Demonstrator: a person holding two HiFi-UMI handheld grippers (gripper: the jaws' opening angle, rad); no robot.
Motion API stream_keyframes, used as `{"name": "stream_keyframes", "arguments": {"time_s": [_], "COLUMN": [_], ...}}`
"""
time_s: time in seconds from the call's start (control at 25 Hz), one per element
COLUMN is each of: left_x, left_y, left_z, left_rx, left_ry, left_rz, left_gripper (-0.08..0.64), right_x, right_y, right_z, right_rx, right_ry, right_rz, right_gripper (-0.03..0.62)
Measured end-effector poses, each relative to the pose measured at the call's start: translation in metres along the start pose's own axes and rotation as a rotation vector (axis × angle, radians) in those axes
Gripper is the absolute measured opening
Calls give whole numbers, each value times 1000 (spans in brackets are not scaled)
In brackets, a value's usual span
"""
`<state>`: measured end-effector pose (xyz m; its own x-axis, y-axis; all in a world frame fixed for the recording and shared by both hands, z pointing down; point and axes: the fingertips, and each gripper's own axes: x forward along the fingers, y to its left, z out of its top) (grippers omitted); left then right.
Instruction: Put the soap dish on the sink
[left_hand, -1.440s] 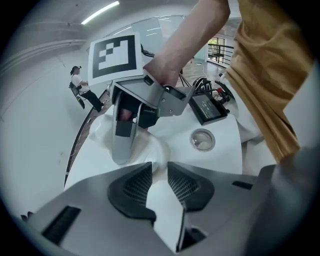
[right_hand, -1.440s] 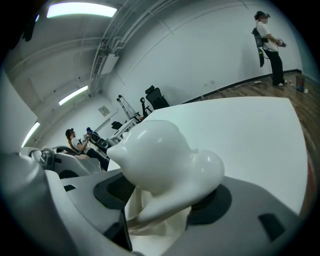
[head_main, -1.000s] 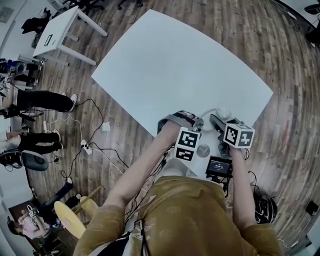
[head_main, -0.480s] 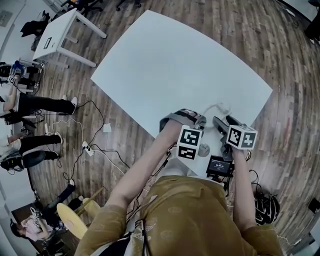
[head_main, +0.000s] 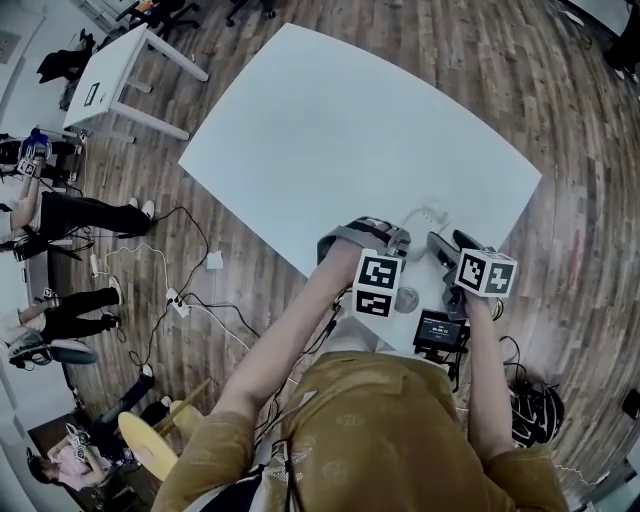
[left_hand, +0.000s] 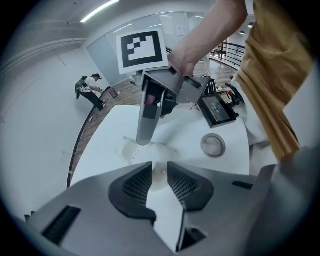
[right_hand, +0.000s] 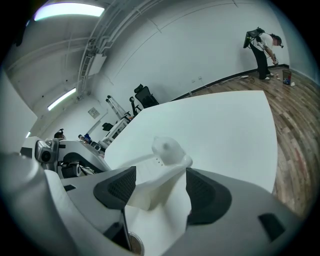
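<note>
soap dish: the white plastic piece with small drain holes, which I took for the dish, sat just beyond the round tin, near the front edge of the desk.
right hand-held gripper: its jaws stood wide and pressed on the soap dish from both sides. It reached in from the right of the tin.
left hand-held gripper: its jaws were drawn almost together with a narrow slit between them. I judged nothing was clamped, and the dish showed through the slit from left of the tin.
sink: I could not pick one out near the tin. White on white, any second part against the dish was beyond me to separate.
step: I judged the dish gripped but not yet placed.
doing it well: I would find the sink's rim first and keep the dish level. I would lower it flat and open the right jaws only once it rested. The left one could steady the sink.
risk: smooth light plastic might twist in so wide a grip.
</note>
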<state>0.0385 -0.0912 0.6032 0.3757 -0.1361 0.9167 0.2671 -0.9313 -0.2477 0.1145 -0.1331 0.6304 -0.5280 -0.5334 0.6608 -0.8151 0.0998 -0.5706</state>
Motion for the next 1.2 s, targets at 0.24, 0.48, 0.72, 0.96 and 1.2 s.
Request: {"name": "stream_keyframes", "arguments": {"time_s": [0.24, 0.48, 0.72, 0.96, 1.2], "left_x": [0, 2, -7, -25, -31], "left_y": [1, 4, 20, 44, 44], "left_z": [-1, -2, -14, -25, -38], "left_rx": [-15, -82, -209, -443, -664], "left_ry": [3, -3, -49, -163, -258], "left_rz": [7, 43, 156, 302, 336], "left_gripper": [103, 103, 103, 103, 72], "right_x": [2, 2, 0, -4, -11], "right_y": [0, 1, 3, 7, 17], "right_z": [0, -3, -2, 2, 7], "right_rx": [10, -5, -35, -68, -126], "right_ry": [-14, -19, -28, -61, -117], "right_rz": [-7, -11, -30, -40, -63], "right_gripper": [308, 308, 308, 307, 307]}}
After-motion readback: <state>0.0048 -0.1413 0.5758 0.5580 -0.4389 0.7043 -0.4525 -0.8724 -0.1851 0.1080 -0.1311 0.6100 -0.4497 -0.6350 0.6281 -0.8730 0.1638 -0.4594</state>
